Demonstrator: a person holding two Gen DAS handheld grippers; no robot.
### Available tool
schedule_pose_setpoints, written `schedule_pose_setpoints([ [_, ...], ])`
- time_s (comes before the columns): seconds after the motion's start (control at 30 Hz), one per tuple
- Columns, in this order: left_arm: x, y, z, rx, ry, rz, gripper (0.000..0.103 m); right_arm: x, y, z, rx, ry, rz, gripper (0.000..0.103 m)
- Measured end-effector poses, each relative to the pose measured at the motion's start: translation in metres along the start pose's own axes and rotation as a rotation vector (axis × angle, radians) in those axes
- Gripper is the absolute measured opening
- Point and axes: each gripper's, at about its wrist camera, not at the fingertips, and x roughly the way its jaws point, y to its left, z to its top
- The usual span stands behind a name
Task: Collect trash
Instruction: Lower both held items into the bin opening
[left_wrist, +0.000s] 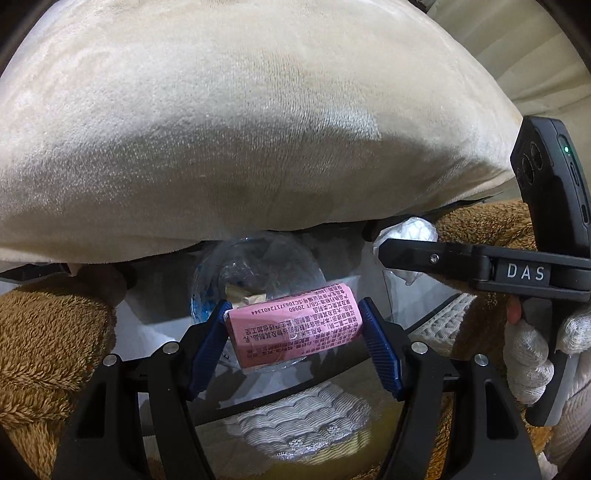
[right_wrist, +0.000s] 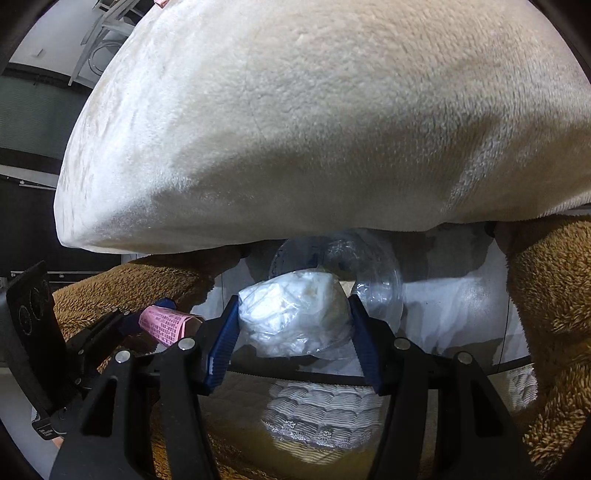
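Tongs check: we see the left tongs (left_wrist: 295, 325) pinching a pink printed cylindrical wrapper (left_wrist: 291, 323) and the right tongs (right_wrist: 291, 325) pinching a crinkled white plastic wad (right_wrist: 295, 314), both above a clear bag-lined bin (right_wrist: 461, 306), beneath a plush cream cushion (left_wrist: 240, 129).

Pink packet (left_wrist: 293, 325): glossy printed film, smooth, w/ a clear plastic edge. Crumpled bag (right_wrist: 295, 314): thin translucent plastic, shiny, wrinkled. Clear bottle (left_wrist: 258, 266): glossy plastic. Big cushion (left_wrist: 240, 129): cream plush cloth, short nap, slight sheen. Brown blanket (left_wrist: 44, 332): shaggy fleece, rough, matt. Left tool (left_wrist: 293, 332) and right tool (right_wrist: 293, 328): matt black plastic arms, ribbed blue pads, bright metal screws. Glove (left_wrist: 532, 354): white knitted cloth, coarse.
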Motion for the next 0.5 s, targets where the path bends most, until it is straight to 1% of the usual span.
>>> schedule_pose_setpoints([
  [0.37,0.016,0.001,-0.001,-0.002,0.071,0.031,0.068,0.015,0.007,0.001,-0.001,0.039,-0.032,0.057],
  [0.5,0.023,-0.001,-0.002,0.002,0.093,0.052,0.068,0.016,0.002,0.002,0.006,0.049,-0.033,0.057],
])
